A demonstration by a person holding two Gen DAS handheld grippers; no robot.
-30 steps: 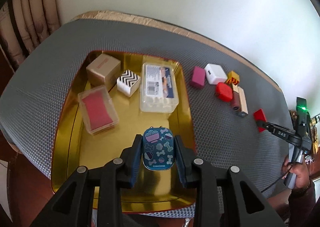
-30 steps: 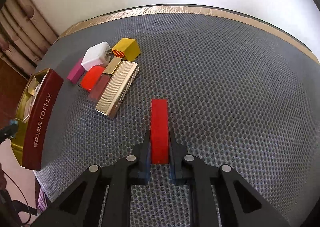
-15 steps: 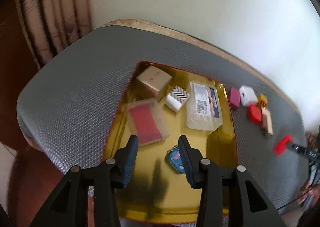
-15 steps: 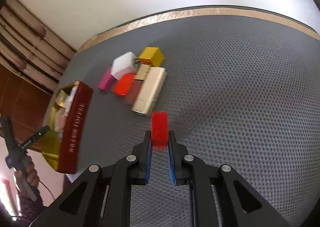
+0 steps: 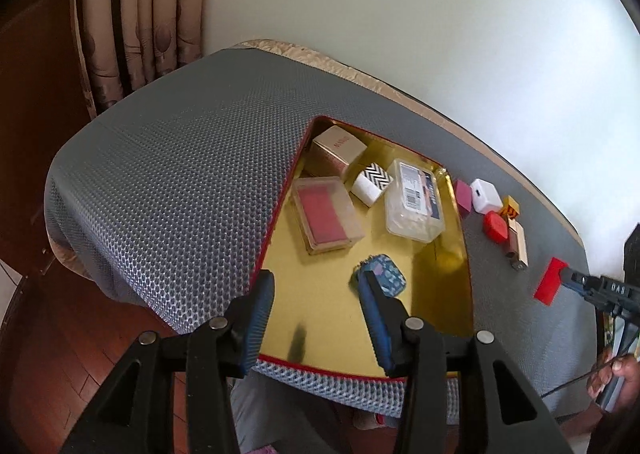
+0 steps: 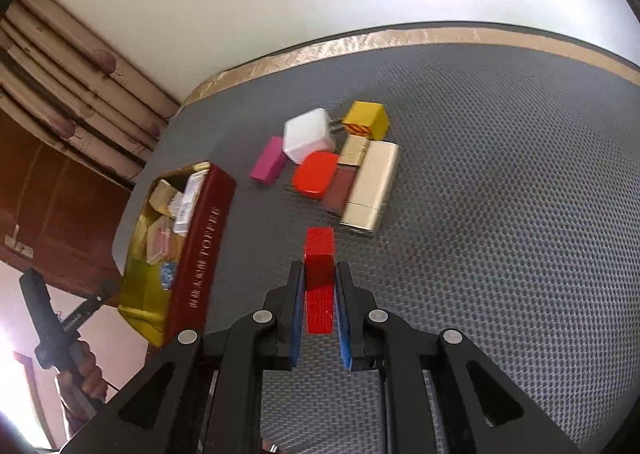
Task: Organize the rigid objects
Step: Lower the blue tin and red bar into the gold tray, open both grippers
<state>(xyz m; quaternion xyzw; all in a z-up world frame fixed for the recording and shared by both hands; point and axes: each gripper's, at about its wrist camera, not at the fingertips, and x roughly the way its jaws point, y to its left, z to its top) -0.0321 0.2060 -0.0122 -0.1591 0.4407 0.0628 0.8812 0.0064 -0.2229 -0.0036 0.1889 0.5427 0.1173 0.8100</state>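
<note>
The red block (image 6: 319, 278) is clamped between the fingers of the right gripper (image 6: 319, 286), which are fully closed on its long sides. A second ago it lay flat on the grey mat; it now hangs clear of the counter (image 6: 500, 213), lifted near the front edge. Judgement: the pick is complete and the carry to the tin is the step in hand.

The blue patterned tin (image 5: 380, 274) lies on the gold floor of the toffee tin (image 6: 200, 250) toward its near end. One second ago the left gripper (image 5: 316, 318) held it; the fingers have since parted to a moderate gap and are empty, drawn back over the tin's near rim. That item is placed.

Already in the toffee tin are a tan box (image 5: 340, 145), a chevron-patterned box (image 5: 372, 181), a clear case with a red insert (image 5: 326, 213) and a clear labelled case (image 5: 414, 205).

Still on the counter, beside the tin's right wall, sit a magenta block (image 6: 269, 159), a white cube (image 6: 308, 133), a yellow box (image 6: 366, 121), an orange-red piece (image 6: 316, 173) and a cream lighter-shaped case (image 6: 370, 181). Roughly half remain to sort.
</note>
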